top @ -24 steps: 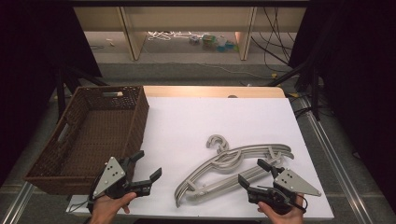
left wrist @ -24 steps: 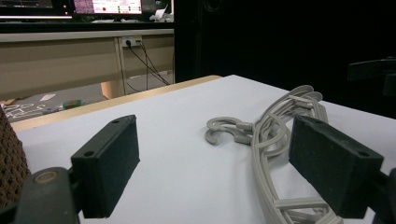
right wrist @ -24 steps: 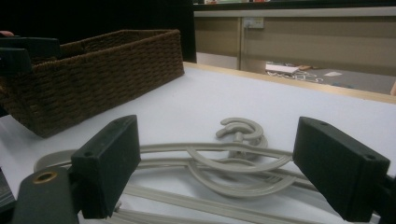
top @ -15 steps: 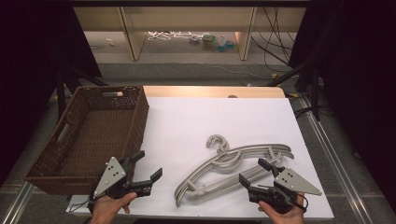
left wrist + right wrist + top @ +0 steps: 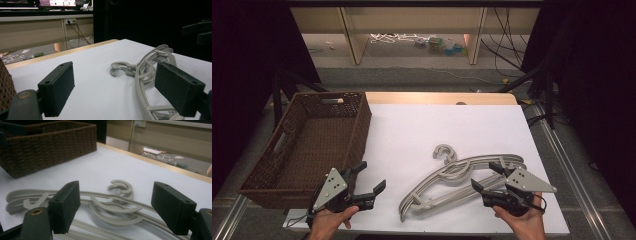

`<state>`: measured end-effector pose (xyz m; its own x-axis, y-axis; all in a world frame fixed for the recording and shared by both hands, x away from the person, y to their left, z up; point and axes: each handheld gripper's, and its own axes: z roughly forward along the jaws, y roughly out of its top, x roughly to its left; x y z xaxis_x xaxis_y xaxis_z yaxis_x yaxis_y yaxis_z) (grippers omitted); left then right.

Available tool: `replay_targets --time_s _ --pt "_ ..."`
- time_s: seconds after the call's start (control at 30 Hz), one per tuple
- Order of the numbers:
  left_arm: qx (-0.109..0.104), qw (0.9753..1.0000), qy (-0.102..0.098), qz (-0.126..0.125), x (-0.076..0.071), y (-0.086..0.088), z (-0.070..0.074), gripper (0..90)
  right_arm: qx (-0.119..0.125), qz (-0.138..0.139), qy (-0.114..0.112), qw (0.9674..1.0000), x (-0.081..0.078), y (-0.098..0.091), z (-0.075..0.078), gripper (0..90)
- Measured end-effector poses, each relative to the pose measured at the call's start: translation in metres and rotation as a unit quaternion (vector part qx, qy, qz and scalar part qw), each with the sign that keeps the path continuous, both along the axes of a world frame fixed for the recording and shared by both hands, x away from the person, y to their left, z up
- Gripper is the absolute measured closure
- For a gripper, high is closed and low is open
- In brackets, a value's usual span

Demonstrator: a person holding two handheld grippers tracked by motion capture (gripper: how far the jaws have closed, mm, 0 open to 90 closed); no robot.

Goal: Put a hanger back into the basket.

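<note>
Hangers (image 5: 462,177), grey and stacked, lay on the white table (image 5: 427,130) toward its near right, hooks pointing to twelve o'clock, and we saw the wicker basket (image 5: 312,140) well apart at their nine o'clock along the left edge. Our right gripper (image 5: 493,179) hovered at their four o'clock end, jaws spread and holding nothing, close to the near edge. Our left gripper (image 5: 371,176) waited likewise spread and empty beside the basket's near corner, bare sheet lying between it and the hangers.

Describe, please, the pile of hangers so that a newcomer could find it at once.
Start at the white table, with the brown wicker basket on its left. The grey hangers lie stacked flat toward the near right, hooks pointing away. They are the table's pale, curved things.
</note>
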<state>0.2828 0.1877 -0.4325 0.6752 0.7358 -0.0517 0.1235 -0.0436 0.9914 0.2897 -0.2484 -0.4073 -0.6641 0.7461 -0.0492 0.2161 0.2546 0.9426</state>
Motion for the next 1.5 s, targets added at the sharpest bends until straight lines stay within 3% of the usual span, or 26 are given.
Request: replay_targets --time_s 0.03,0.07,0.1,0.13,0.27,0.5,0.6,0.63,0.67,0.7,0.73,0.8,0.83,0.87,0.9,0.93,1.03,1.07,1.1,1.17,1.27,1.3,1.33,1.37,1.4,1.5 --pt "0.000 1.0000 0.000 0.000 0.000 0.000 0.000 15.9 0.000 0.000 0.000 1.0000 0.000 0.000 0.000 23.3" --pt "0.001 1.0000 -0.002 -0.002 0.000 0.000 0.000 15.8 -0.026 0.011 0.016 0.9995 0.008 0.000 0.007 23.4" --pt "0.001 1.0000 -0.002 -0.002 0.000 0.000 0.000 15.8 -0.026 0.011 0.016 0.9995 0.008 0.000 0.007 23.4" --pt "0.006 1.0000 0.002 0.000 -0.001 0.000 0.001 15.9 -0.065 0.028 0.031 0.9970 0.016 0.000 0.014 25.5" --pt "0.006 1.0000 0.003 0.000 -0.001 0.000 0.000 15.8 -0.112 0.034 0.041 0.9923 0.030 -0.001 0.022 26.3" --pt "0.008 1.0000 0.003 -0.003 -0.001 -0.001 0.000 15.8 -0.128 0.042 0.048 0.9897 0.047 -0.005 0.036 28.1" --pt "0.010 0.9999 0.002 -0.004 -0.001 -0.002 0.000 15.9 -0.158 0.050 0.062 0.9842 0.061 -0.004 0.040 29.9" --pt "0.010 0.9999 0.002 -0.004 -0.001 -0.002 0.000 15.8 -0.158 0.050 0.062 0.9842 0.061 -0.004 0.040 29.9" --pt "0.010 0.9999 0.000 -0.004 0.000 -0.002 0.000 15.9 -0.186 0.062 0.074 0.9778 0.068 -0.002 0.039 30.8" --pt "0.010 0.9999 0.000 -0.004 0.000 -0.002 0.000 15.9 -0.186 0.062 0.074 0.9778 0.068 -0.002 0.039 30.8" --pt "0.009 0.9999 0.001 -0.005 0.000 -0.002 0.000 15.9 -0.207 0.066 0.082 0.9725 0.076 0.000 0.036 32.4" --pt "0.011 0.9999 0.001 -0.006 0.000 -0.003 0.000 15.9 -0.222 0.078 0.093 0.9675 0.083 0.003 0.033 33.7" --pt "0.011 0.9999 0.001 -0.006 0.000 -0.003 0.000 15.9 -0.222 0.078 0.093 0.9675 0.083 0.003 0.033 33.7" --pt "0.008 0.9999 0.000 -0.009 0.000 -0.003 0.000 15.9 -0.249 0.078 0.098 0.9604 0.090 0.006 0.027 35.7" --pt "0.008 0.9999 0.000 -0.009 0.000 -0.003 0.000 15.9 -0.249 0.078 0.098 0.9604 0.090 0.006 0.027 35.7" --pt "0.012 0.9999 0.003 -0.007 -0.001 -0.003 0.000 15.9 -0.272 0.075 0.106 0.9534 0.098 0.007 0.021 37.1" --pt "0.012 0.9999 0.004 -0.009 -0.001 -0.004 0.000 15.9 -0.278 0.073 0.111 0.9515 0.106 0.006 0.017 40.2" --pt "0.014 0.9998 0.003 -0.011 0.000 -0.004 0.000 15.9 -0.291 0.067 0.124 0.9463 0.114 0.004 0.012 42.6" --pt "0.014 0.9998 0.003 -0.011 0.000 -0.004 0.000 15.9 -0.291 0.067 0.124 0.9463 0.114 0.004 0.012 42.6" --pt "0.015 0.9998 0.004 -0.010 0.000 -0.004 0.000 15.9 -0.308 0.077 0.128 0.9396 0.122 0.002 0.007 45.6" --pt "0.016 0.9998 0.004 -0.010 0.000 -0.004 -0.001 16.0 -0.316 0.094 0.143 0.9333 0.131 0.002 0.000 45.8" --pt "0.016 0.9998 0.004 -0.010 0.000 -0.004 -0.001 16.0 -0.316 0.094 0.143 0.9333 0.131 0.002 0.000 45.8" --pt "0.016 0.9998 0.004 -0.011 0.000 -0.004 -0.001 16.0 -0.326 0.105 0.148 0.9277 0.136 0.003 -0.005 45.9" --pt "0.016 0.9998 0.004 -0.011 0.000 -0.004 -0.001 16.0 -0.326 0.105 0.148 0.9277 0.136 0.003 -0.005 45.9" --pt "0.016 0.9998 0.006 -0.011 0.000 -0.004 -0.001 16.0 -0.337 0.120 0.157 0.9205 0.140 0.007 -0.009 45.9" --pt "0.017 0.9998 0.006 -0.011 0.000 -0.004 -0.001 15.9 -0.341 0.136 0.162 0.9159 0.145 0.010 -0.011 45.9"
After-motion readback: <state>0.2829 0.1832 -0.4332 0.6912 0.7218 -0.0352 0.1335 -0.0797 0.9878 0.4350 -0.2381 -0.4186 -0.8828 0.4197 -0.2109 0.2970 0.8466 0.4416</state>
